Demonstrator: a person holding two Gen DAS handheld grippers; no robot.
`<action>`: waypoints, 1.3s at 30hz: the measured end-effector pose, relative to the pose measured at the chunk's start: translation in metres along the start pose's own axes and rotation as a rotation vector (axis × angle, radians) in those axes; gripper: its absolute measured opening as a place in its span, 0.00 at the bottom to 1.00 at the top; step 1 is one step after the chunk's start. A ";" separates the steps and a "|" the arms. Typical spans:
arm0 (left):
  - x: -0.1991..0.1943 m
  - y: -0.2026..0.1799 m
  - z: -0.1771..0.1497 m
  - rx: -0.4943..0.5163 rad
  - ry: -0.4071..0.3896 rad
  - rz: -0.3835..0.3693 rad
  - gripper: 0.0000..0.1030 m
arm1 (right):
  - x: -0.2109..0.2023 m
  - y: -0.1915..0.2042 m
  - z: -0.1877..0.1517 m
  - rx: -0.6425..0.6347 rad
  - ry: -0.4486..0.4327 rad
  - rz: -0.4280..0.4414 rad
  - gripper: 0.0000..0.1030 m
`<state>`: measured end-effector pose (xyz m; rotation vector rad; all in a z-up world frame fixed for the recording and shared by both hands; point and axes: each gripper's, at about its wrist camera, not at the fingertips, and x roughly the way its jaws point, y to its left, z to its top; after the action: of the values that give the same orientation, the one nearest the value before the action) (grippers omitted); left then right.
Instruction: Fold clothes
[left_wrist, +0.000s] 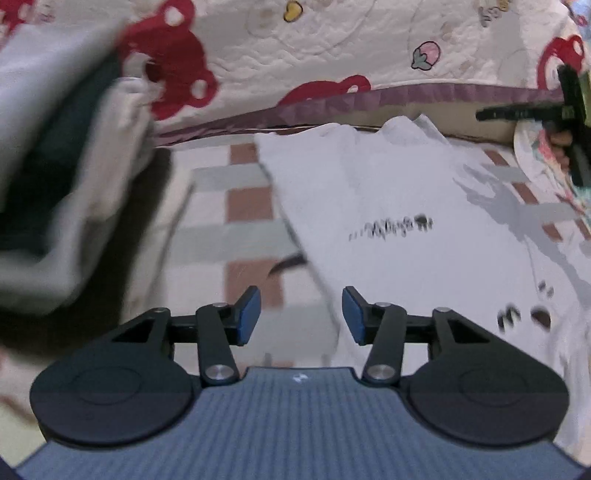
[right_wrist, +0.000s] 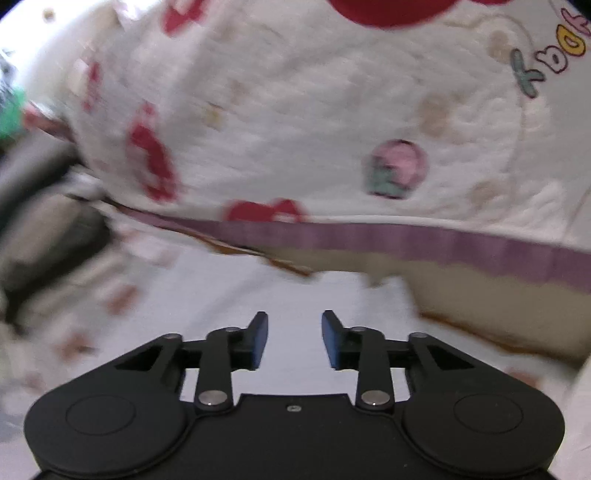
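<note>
Garment between folds, judged from the lay. Left wrist view: left gripper (left_wrist: 301, 315) jaws parted, nothing between the pads; it hangs above the near left edge of the white T-shirt (left_wrist: 399, 206), which lies flat on the checked sheet (left_wrist: 236, 206) with a straight, already-folded-looking left edge; right gripper (left_wrist: 524, 110) seen far right near the shirt's top corner, a hand behind it. Stack of folded clothes (left_wrist: 48, 155) at left, blurred; patterned quilt (left_wrist: 332, 48) with purple border bounds the far side. Free sheet between shirt and stack gives room. Right wrist view: right gripper (right_wrist: 294, 339) jaws parted and empty over white cloth; quilt border (right_wrist: 406, 240) just beyond, so little room forward. Next move likely calls for regrasping two shirt edges.
</note>
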<state>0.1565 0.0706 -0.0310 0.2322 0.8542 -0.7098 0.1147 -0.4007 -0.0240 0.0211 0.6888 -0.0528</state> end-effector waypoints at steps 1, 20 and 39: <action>0.019 0.002 0.012 -0.011 -0.005 0.000 0.49 | 0.011 -0.006 0.000 -0.009 0.017 -0.042 0.36; 0.245 0.034 0.132 -0.259 -0.087 0.024 0.50 | 0.126 -0.079 0.000 0.033 0.153 -0.082 0.15; 0.250 0.053 0.128 -0.267 -0.103 0.061 0.50 | 0.145 -0.090 0.003 0.165 -0.052 -0.327 0.01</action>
<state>0.3812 -0.0678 -0.1419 -0.0174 0.8301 -0.5397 0.2231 -0.4968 -0.1145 0.0653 0.6289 -0.4228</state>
